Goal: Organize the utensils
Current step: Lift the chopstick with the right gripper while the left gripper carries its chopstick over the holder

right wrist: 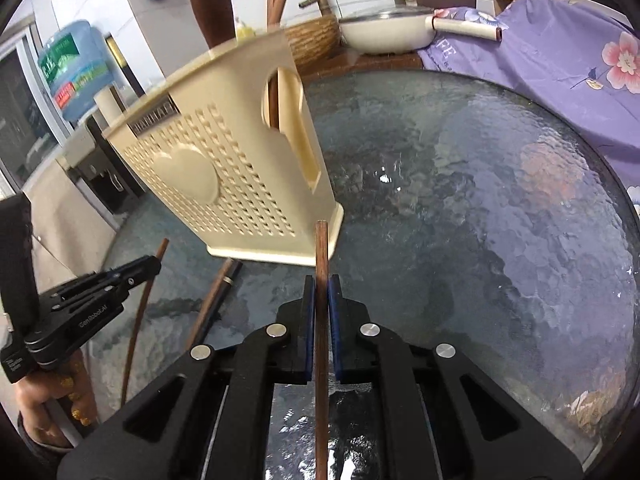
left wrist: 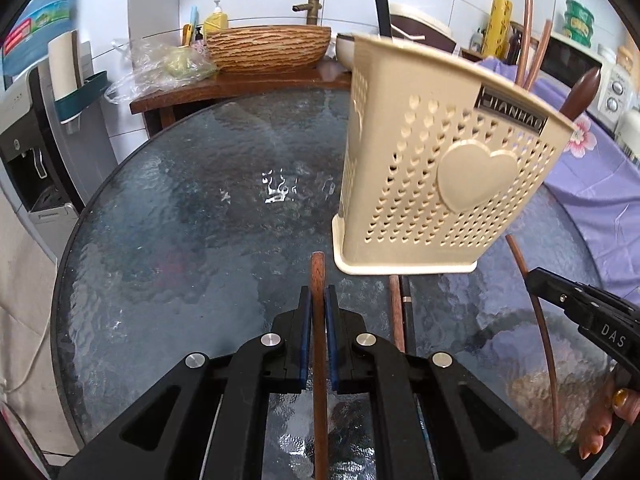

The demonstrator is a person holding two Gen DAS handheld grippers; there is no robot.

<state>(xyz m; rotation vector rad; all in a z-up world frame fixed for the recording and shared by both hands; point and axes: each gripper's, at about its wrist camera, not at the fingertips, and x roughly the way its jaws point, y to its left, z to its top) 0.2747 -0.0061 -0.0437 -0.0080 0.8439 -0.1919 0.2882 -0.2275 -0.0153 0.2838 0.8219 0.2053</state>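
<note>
Brown wood runs straight down the middle of both wrist views: each hand's gripper is closed on a slim brown wooden chopstick. The left gripper (left wrist: 319, 294) clamps one chopstick (left wrist: 318, 276) between its blue pads, the long axis in line with the fingers and the blunt tip just clear of them. The right gripper (right wrist: 321, 284) grips a second chopstick (right wrist: 321, 248) the same way, its tip pointing at the near corner of the holder.

The cream perforated plastic utensil holder with a raised heart (left wrist: 444, 168) stands up and to the right of the left gripper, and up and to the left of the right one (right wrist: 224, 152), so it sits between the two. Its open top rises well above both tips and already carries several upright handles. By the look of it, either stick must be lifted and tipped upright before it can drop in; neither hand seems clearly nearer.

Two more sticks, one brown (left wrist: 395, 312) and one black with a silver band (left wrist: 408, 308), lie on the round textured-glass counter (left wrist: 180, 220) just in front of the holder's base. The counter lies bare to the left and beyond, while a purple floral cloth (right wrist: 560, 48) borders its right edge.
</note>
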